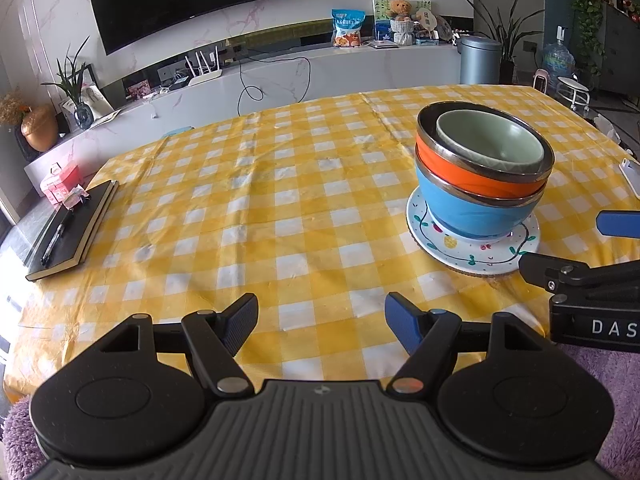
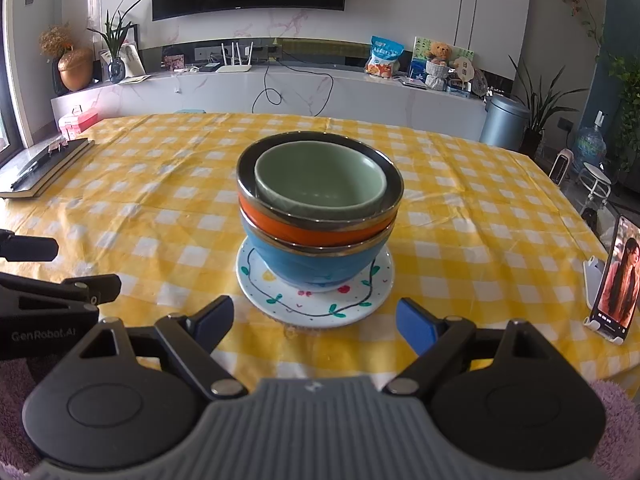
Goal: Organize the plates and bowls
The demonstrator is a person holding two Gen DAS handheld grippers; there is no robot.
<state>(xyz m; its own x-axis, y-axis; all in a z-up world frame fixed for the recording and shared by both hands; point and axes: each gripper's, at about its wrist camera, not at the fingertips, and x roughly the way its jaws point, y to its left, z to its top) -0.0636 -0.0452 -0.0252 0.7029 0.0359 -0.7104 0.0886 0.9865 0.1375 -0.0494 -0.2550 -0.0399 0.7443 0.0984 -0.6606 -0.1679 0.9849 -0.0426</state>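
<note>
A stack stands on the yellow checked tablecloth [image 2: 168, 208]: a white painted plate [image 2: 280, 304] at the bottom, then a blue bowl [image 2: 312, 264], an orange bowl [image 2: 304, 230] and a small green bowl [image 2: 320, 180] nested on top. The same plate [image 1: 472, 252], blue bowl [image 1: 468, 212], orange bowl [image 1: 452, 164] and green bowl [image 1: 492, 140] appear at the right of the left wrist view. My right gripper [image 2: 316, 324] is open just in front of the plate, with nothing between its fingers. My left gripper [image 1: 322, 322] is open over bare cloth, left of the stack.
A black notebook [image 1: 68, 232] with a pen lies at the table's left edge beside a pink box [image 1: 60, 182]. A phone on a stand [image 2: 616, 288] stands at the right edge. Beyond the table runs a low white TV console [image 2: 280, 88].
</note>
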